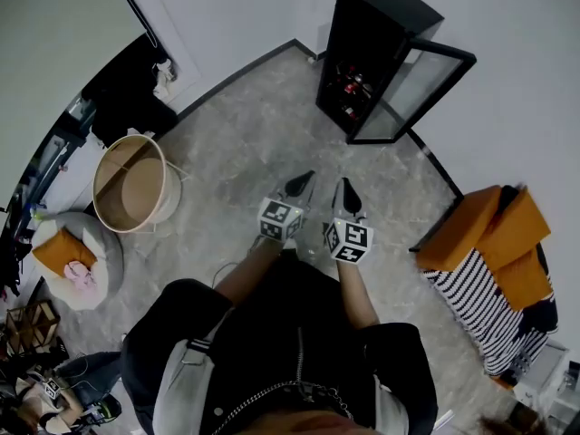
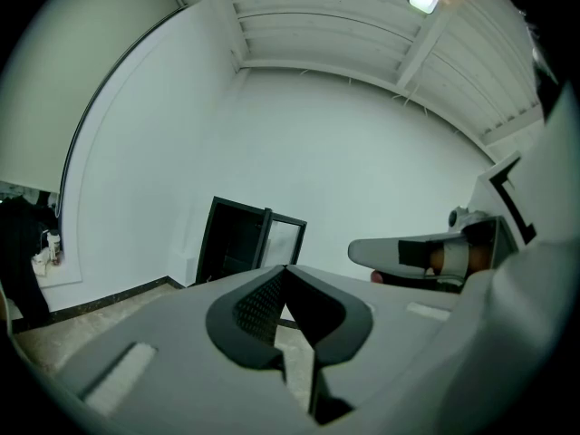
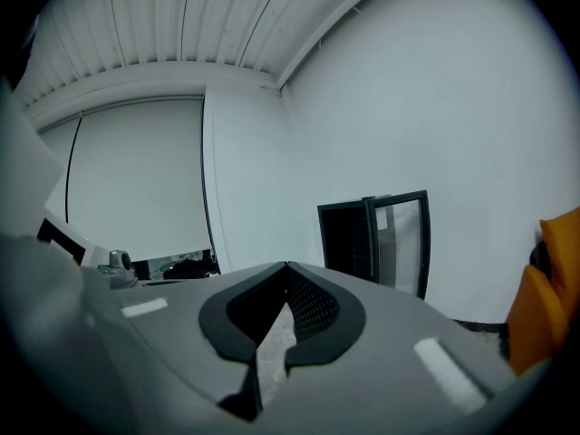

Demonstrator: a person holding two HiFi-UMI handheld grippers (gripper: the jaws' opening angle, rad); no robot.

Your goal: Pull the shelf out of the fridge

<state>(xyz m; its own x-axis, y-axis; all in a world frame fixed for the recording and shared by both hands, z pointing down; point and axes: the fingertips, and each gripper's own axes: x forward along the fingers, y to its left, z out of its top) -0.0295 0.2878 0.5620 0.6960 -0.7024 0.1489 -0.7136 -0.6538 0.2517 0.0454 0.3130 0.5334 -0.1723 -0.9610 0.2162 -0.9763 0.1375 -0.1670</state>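
Note:
A small black fridge [image 1: 376, 48] stands on the floor by the far wall, its glass door [image 1: 421, 89] swung open to the right. Red items sit on a shelf inside [image 1: 349, 89]. The fridge also shows far off in the left gripper view [image 2: 237, 241] and in the right gripper view [image 3: 362, 236]. My left gripper [image 1: 301, 184] and right gripper [image 1: 348, 193] are held side by side in front of me, well short of the fridge. Both are shut with nothing between their tips [image 2: 285, 268] [image 3: 286, 265].
A round tan basket [image 1: 134, 184] stands on the floor to the left, with a white stool holding an orange cushion [image 1: 65, 252] beyond it. An orange chair with striped cloth [image 1: 494, 252] is at the right. Grey floor [image 1: 263, 125] lies between me and the fridge.

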